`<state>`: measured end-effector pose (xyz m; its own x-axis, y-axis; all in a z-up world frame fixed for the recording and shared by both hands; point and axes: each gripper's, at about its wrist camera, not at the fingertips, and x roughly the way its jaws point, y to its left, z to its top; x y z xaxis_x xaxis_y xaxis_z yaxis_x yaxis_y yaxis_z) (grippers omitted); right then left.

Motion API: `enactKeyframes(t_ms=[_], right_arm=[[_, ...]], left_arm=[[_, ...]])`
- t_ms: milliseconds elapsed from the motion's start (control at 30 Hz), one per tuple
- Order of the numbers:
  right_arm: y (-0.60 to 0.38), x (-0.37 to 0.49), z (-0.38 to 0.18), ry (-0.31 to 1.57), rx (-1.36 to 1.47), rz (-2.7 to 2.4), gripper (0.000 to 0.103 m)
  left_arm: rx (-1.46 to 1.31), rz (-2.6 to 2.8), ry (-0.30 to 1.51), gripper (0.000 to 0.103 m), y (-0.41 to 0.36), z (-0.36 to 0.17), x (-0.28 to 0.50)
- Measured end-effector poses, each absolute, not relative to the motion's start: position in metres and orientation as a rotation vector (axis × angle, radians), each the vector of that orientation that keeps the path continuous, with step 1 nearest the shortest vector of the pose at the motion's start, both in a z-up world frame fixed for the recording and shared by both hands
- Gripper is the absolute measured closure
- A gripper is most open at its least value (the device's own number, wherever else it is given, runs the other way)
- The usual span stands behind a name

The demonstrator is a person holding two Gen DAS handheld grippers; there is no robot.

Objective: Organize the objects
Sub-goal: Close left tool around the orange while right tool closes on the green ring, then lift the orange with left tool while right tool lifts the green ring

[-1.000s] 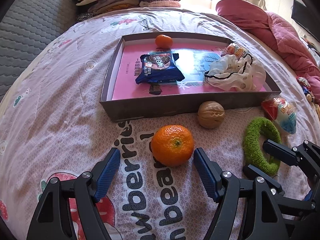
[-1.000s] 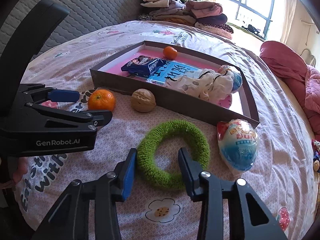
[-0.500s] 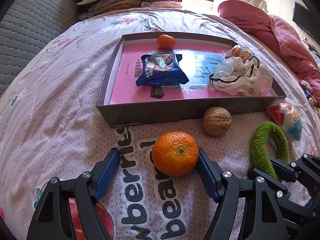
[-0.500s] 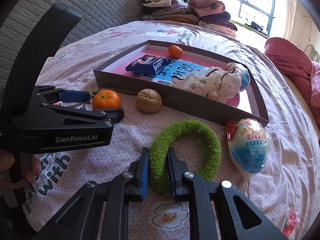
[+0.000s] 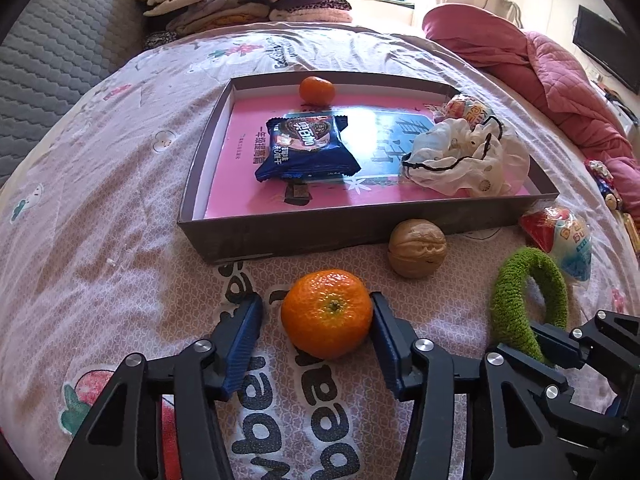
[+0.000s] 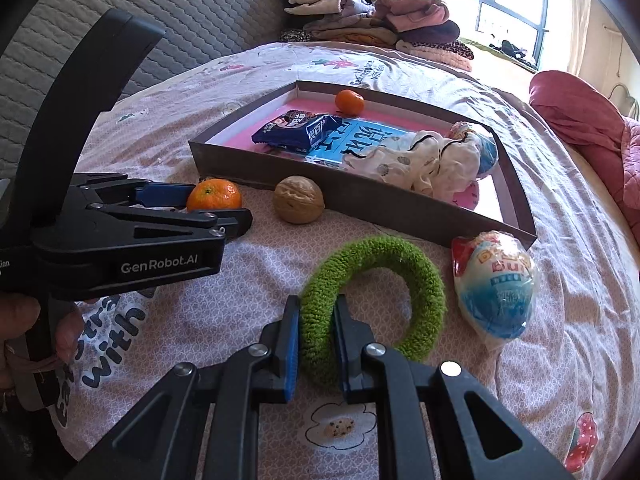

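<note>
A white cloth pouch [image 6: 424, 160] hides most of a wrapped egg toy [image 6: 482, 148] in the tray's far right corner.

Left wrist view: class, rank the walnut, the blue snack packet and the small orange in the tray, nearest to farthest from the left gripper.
1. Walnut, on the bedspread, right of the left gripper.
2. Blue snack packet, mid-tray.
3. Small orange, at the tray's far wall.
</note>
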<state>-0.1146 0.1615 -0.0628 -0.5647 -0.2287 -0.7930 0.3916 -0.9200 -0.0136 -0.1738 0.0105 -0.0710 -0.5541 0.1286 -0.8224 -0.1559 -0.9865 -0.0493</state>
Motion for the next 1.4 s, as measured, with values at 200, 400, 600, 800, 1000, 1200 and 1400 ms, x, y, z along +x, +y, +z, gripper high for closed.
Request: enactKeyframes(t_ms=[200, 400, 600, 800, 1000, 1200, 1400], right_arm=[[0.163, -0.114, -0.063, 0.256, 1.224, -2.490, 0.087], [0.165, -0.113, -0.061, 0.247, 1.219, -2.493, 0.088], [0.168, -0.112, -0.058, 0.228, 1.212, -2.496, 0.088], [0.167, -0.109, -0.056, 0.224, 1.203, -2.488, 0.088], [0.165, -0.103, -0.050, 0.215, 1.177, -2.479, 0.089], [0.166, -0.095, -0.040, 0.191, 1.138, -2.474, 0.089], [0.169, -0.088, -0.030, 0.187, 1.104, -2.480, 0.089]], left_arm=[[-1.371, 2.619, 0.037, 0.061, 0.014, -0.070, -0.171], [-1.366, 2.620, 0.017, 0.061, 0.011, -0.068, -0.168], [-1.353, 2.629, 0.026, 0.061, 0.011, -0.065, -0.161], [-1.322, 2.654, 0.080, 0.061, 0.013, -0.056, -0.146], [-1.302, 2.675, 0.061, 0.061, 0.008, -0.044, -0.127], [-1.284, 2.683, 0.063, 0.061, 0.014, -0.036, -0.110], [-1.270, 2.703, 0.052, 0.061, 0.020, -0.028, -0.098]])
